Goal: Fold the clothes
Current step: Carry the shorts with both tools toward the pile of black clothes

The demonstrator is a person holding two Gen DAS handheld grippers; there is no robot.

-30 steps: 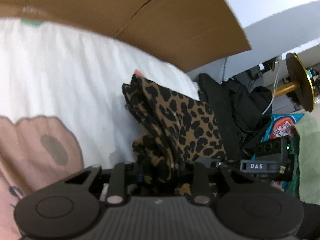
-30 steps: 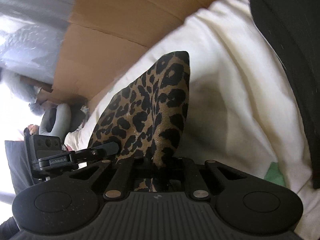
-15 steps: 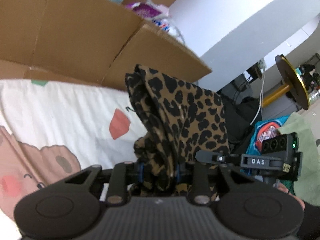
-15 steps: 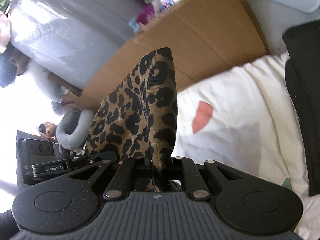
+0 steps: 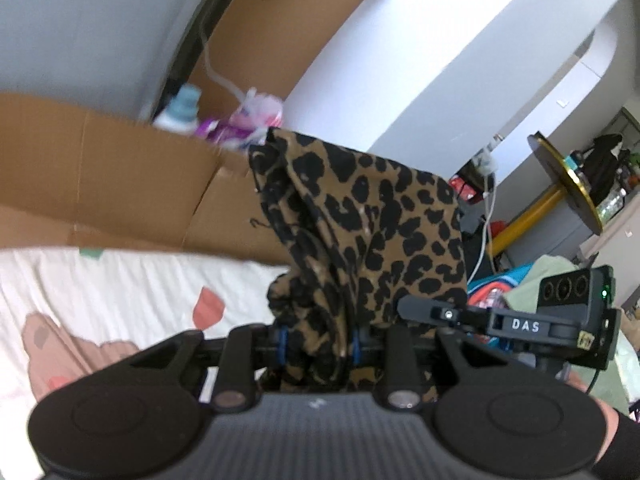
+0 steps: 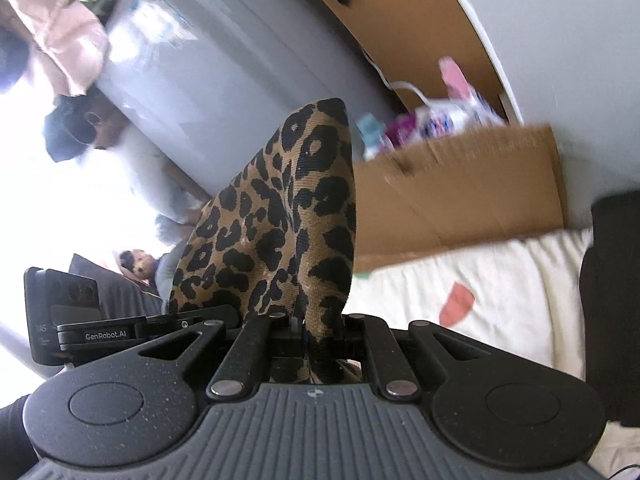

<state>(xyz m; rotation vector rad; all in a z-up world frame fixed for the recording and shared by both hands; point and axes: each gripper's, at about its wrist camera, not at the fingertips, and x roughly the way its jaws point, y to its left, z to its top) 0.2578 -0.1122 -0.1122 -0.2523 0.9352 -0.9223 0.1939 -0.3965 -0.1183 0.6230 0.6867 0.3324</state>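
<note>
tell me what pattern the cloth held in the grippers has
Leopard print: black spots on tan-brown fabric, clearest in the left wrist view.

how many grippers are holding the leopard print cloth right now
2. The left gripper is clamped on a bunched part of the leopard print cloth; the right gripper pinches another part, with the cloth standing up above its fingers.

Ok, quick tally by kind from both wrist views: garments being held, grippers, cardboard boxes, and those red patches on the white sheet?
Leopard-print garment: 1, pinched by both grippers
Grippers: 2, left gripper and right gripper
Cardboard box: 1 behind the bed
Red patch on the white sheet: 1
Total: 5
</note>
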